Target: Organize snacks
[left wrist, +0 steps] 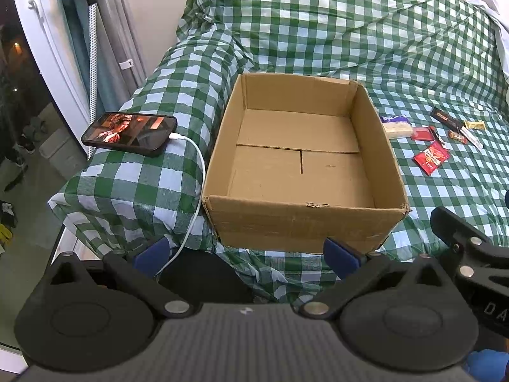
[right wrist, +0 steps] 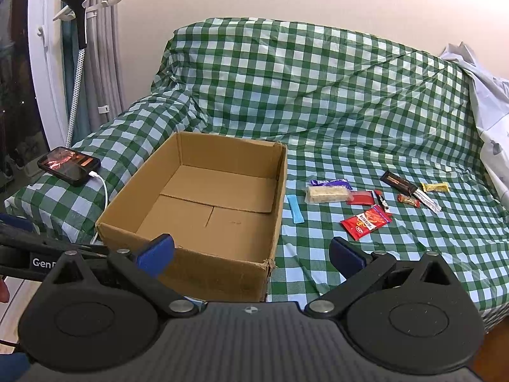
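Note:
An open, empty cardboard box [left wrist: 386, 146] [right wrist: 280, 191] sits on a sofa covered with a green checked cloth. Several snack packets lie on the cloth to its right: a red bag [right wrist: 366, 222] [left wrist: 431, 156], a pale wafer pack [right wrist: 327, 194] [left wrist: 396, 130], a light blue stick [right wrist: 294, 212], a purple wrapper [right wrist: 331, 183], a black bar [right wrist: 397, 181] and a yellow packet [right wrist: 435, 187]. My left gripper [left wrist: 246, 254] is open and empty, just in front of the box. My right gripper [right wrist: 251, 254] is open and empty at the box's near right corner.
A phone [left wrist: 129, 133] [right wrist: 69, 165] with a lit screen lies on the sofa arm left of the box, with a white charging cable [left wrist: 197, 172] hanging down. A garment steamer [right wrist: 78, 16] and curtains stand at the far left. A white bag [right wrist: 490, 95] lies at the right.

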Demonstrator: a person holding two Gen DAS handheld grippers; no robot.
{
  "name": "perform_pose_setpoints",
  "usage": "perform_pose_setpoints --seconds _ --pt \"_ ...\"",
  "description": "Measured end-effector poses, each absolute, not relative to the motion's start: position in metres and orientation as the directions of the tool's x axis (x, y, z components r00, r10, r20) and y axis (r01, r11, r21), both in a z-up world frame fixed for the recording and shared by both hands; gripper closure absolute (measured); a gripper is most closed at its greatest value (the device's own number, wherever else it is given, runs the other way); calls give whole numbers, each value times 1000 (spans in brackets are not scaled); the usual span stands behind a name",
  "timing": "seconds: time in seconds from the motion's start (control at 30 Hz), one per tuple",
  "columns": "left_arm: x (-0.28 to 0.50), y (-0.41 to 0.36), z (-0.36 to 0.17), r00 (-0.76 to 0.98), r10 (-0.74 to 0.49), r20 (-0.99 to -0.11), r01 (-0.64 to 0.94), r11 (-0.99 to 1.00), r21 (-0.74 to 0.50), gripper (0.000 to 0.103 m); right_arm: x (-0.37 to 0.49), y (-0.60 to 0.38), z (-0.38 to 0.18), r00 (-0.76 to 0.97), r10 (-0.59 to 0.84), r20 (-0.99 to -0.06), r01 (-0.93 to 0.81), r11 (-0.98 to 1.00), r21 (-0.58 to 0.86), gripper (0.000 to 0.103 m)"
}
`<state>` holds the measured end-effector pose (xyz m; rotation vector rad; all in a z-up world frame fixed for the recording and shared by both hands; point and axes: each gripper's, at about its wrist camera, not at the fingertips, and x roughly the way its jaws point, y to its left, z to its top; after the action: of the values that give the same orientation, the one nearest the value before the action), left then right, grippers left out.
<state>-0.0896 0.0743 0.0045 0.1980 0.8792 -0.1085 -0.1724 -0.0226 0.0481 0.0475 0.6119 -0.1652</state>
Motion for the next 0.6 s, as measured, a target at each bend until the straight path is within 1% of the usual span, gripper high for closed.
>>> perform_pose_setpoints --seconds 0.6 --pt "-90 74 3 625 -7 -780 176 976 132 0 -172 -24 49 794 -138 -591 165 986 -8 0"
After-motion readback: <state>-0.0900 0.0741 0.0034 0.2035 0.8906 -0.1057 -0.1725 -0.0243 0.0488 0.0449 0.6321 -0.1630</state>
